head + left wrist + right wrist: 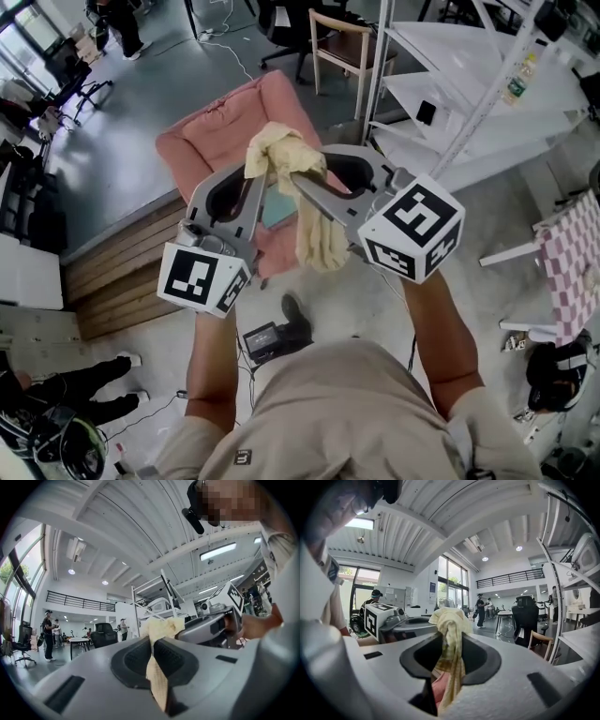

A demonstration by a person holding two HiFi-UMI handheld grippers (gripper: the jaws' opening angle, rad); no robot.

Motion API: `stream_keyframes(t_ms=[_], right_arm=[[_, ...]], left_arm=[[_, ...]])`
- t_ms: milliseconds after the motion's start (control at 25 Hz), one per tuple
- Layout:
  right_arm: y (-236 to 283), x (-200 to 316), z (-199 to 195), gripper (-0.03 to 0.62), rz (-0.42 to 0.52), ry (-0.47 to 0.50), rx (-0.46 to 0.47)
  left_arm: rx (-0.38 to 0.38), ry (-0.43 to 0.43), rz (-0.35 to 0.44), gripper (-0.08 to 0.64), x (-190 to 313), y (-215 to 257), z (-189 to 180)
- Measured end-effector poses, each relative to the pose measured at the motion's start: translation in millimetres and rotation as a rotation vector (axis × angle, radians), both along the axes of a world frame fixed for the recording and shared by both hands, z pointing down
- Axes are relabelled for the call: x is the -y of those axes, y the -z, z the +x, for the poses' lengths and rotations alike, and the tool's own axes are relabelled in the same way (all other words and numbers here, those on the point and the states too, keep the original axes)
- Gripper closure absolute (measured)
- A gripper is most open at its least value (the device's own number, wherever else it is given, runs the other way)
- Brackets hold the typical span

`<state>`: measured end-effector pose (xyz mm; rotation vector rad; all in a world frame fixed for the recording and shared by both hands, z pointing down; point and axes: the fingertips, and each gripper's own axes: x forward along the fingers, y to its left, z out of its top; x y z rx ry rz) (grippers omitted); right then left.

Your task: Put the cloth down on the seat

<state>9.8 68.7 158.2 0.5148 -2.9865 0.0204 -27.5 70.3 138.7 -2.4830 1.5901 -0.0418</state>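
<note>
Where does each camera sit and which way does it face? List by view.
Head view: on the person's head, looking steeply down at the pink seat; forearms, torso, left gripper and right gripper show.
Left gripper view: on the left gripper, facing along its fingers, shut on the cloth; right gripper's cube shows.
Right gripper view: on the right gripper, facing along its fingers, gripping the cloth; left gripper's cube shows.
Shared: all three show the cloth.

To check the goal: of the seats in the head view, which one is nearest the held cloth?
The pink armchair, which the cloth overlaps in that view; the wooden chair stands farther back, beside the white shelves.
</note>
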Motion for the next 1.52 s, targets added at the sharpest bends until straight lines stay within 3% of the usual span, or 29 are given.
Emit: stream_keyframes(t_ms=[760, 1080, 1520], right_arm=[[-3.2, 131.1, -103.2, 0.486, 0.004, -0.184, -0.013], [-31.1, 147.6, -113.1, 0.485, 0.0, -0.229, -0.029], [-70.9, 214.2, -102.7, 0.485, -0.002, -0.196, -0.039]], left_arm=[[-0.003, -0.172, -0.026, 0.54, 130.0, 0.7, -99.9], [-0.023, -0.201, -0.061, 0.54, 149.6, -26.8, -110.3], [-0.018, -0.173, -0.095, 0.54, 215.3, -74.9, -101.6]])
